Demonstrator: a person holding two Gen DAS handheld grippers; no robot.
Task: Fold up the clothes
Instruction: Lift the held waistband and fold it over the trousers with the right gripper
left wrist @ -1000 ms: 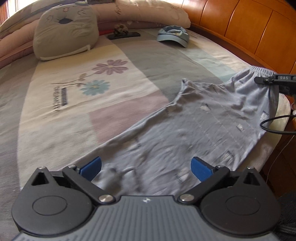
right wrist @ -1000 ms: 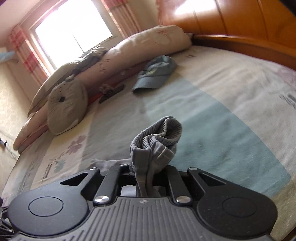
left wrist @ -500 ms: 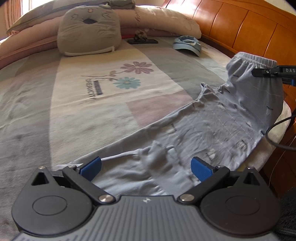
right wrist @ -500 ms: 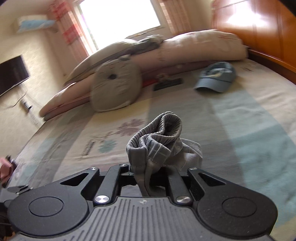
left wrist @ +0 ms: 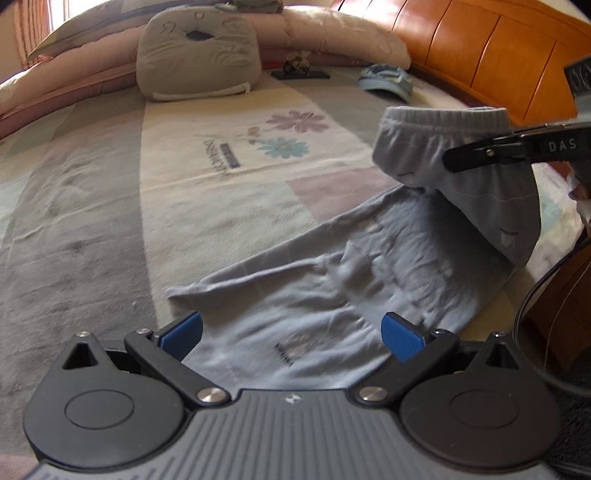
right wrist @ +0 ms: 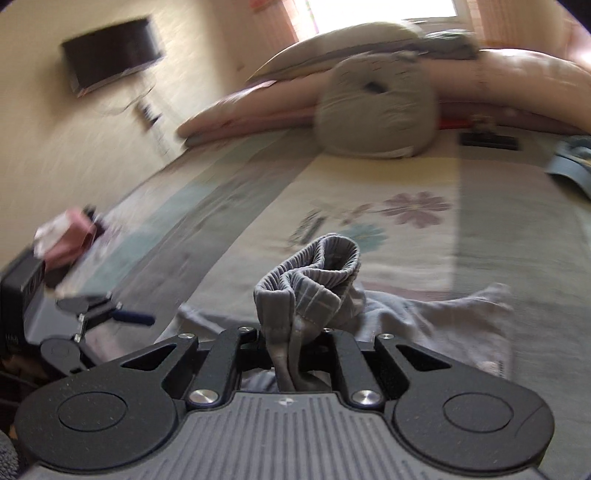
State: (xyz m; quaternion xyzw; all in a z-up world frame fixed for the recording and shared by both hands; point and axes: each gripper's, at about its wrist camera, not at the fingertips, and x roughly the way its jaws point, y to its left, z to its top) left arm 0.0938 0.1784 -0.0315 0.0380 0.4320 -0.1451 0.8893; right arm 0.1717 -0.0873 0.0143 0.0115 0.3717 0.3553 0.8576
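Grey trousers [left wrist: 332,295] lie across the near side of the bed, legs toward my left gripper. My left gripper [left wrist: 291,332] hovers open over the leg ends, its blue pads [left wrist: 183,330] apart with cloth below them. My right gripper [right wrist: 291,339] is shut on the bunched elastic waistband [right wrist: 314,273], which sticks up between its fingers. In the left wrist view the right gripper [left wrist: 458,157] comes in from the right, holding the waistband [left wrist: 443,122] lifted and folded back over the legs. In the right wrist view the left gripper [right wrist: 122,315] shows at the left.
A grey cat-face cushion [left wrist: 195,55] and long pink pillows [left wrist: 343,33] line the far side of the bed. A blue cap [left wrist: 386,81] and a small dark object [left wrist: 299,72] lie near them. The wooden headboard [left wrist: 480,62] runs along the right. A wall television [right wrist: 110,55] hangs on the left.
The right gripper has carried the waistband up and leftward over the trouser legs, swinging toward the left gripper. The left gripper has slid along the legs and stays open.
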